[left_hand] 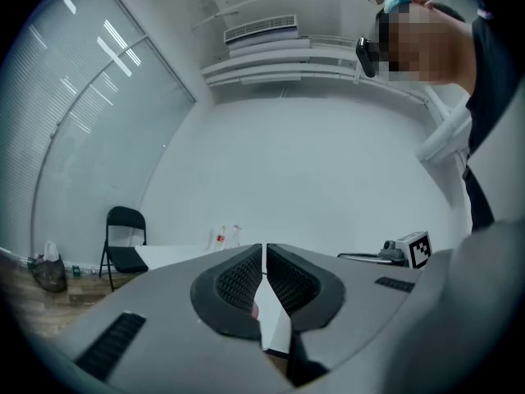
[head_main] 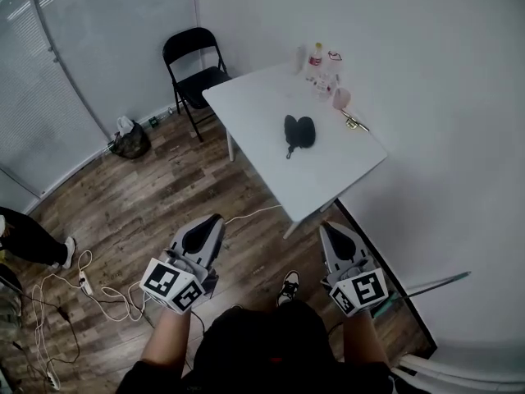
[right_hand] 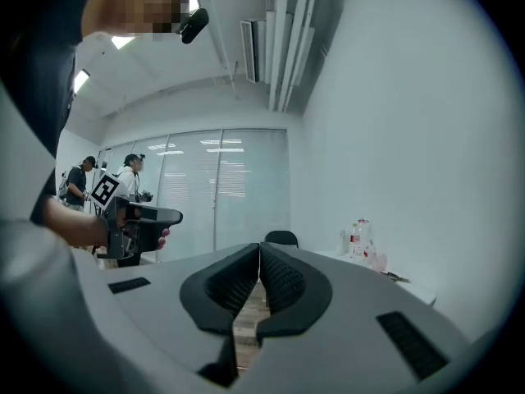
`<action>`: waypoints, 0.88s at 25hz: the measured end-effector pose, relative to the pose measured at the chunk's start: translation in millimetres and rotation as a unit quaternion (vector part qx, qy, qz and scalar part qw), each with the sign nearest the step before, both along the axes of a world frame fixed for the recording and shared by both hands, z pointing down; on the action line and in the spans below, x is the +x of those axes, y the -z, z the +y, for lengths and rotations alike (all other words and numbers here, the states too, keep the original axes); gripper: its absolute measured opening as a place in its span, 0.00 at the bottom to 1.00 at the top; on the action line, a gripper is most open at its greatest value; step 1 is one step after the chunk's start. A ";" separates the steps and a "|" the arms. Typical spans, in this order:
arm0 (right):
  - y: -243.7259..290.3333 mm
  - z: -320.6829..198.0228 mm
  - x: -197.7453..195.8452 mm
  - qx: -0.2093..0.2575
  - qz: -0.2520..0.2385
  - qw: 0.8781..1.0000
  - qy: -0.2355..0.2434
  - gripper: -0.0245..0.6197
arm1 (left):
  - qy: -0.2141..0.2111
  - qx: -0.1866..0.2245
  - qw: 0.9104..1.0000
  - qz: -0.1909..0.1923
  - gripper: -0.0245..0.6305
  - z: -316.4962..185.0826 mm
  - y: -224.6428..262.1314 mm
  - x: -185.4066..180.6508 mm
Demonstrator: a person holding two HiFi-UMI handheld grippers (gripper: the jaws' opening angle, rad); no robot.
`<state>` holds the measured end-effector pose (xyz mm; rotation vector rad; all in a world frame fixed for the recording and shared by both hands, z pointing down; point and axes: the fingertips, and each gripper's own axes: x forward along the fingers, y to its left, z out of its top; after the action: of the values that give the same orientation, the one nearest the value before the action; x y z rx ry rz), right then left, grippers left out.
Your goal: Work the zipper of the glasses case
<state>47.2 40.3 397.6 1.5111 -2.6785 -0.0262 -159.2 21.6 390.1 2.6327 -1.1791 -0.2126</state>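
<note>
A black glasses case (head_main: 299, 130) lies on the white table (head_main: 271, 167) ahead, with a short zipper pull hanging off its near end. My left gripper (head_main: 209, 227) is held low over the wooden floor, well short of the table, jaws shut and empty. My right gripper (head_main: 336, 235) hovers near the table's front corner, also shut with nothing in it. In the left gripper view the closed fingertips (left_hand: 263, 257) point toward the table's far end. The right gripper view shows shut fingertips (right_hand: 259, 257) aimed past the table's edge.
A black folding chair (head_main: 191, 71) stands behind the table. Bottles (head_main: 315, 57), a pink cup (head_main: 341, 98) and a small gold object (head_main: 355, 122) sit at the table's far right. White cables (head_main: 98, 298) trail on the floor at left; a dark bag (head_main: 131, 140) lies by the wall. People (right_hand: 78, 183) stand by the glass partition.
</note>
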 end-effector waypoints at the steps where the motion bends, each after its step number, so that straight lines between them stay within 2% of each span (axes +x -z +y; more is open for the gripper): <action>1: -0.4 -12.0 10.3 0.001 -0.003 1.000 -0.001 0.07 | 0.001 0.001 1.000 -0.002 0.09 -11.1 0.9 10.8; 6: -0.6 -75.7 72.3 0.003 -0.021 1.000 -0.016 0.07 | 0.000 0.016 1.000 -0.027 0.09 -69.2 14.3 71.9; 12: -12.1 -134.4 136.5 -0.013 -0.035 0.999 0.002 0.07 | 0.027 -0.009 0.999 -0.034 0.09 -114.4 4.2 129.8; 17: -22.8 -175.3 174.6 -0.033 -0.056 0.998 -0.022 0.07 | 0.039 -0.016 0.998 -0.042 0.09 -141.2 -0.7 153.9; 22: -36.5 -201.8 180.4 -0.053 -0.056 0.997 -0.015 0.07 | 0.040 -0.030 0.998 -0.038 0.09 -168.4 -10.5 160.7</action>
<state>227.7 -161.5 434.0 1.5647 -2.6935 0.2046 1.5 -146.8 400.6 2.5646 -1.2967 -0.0924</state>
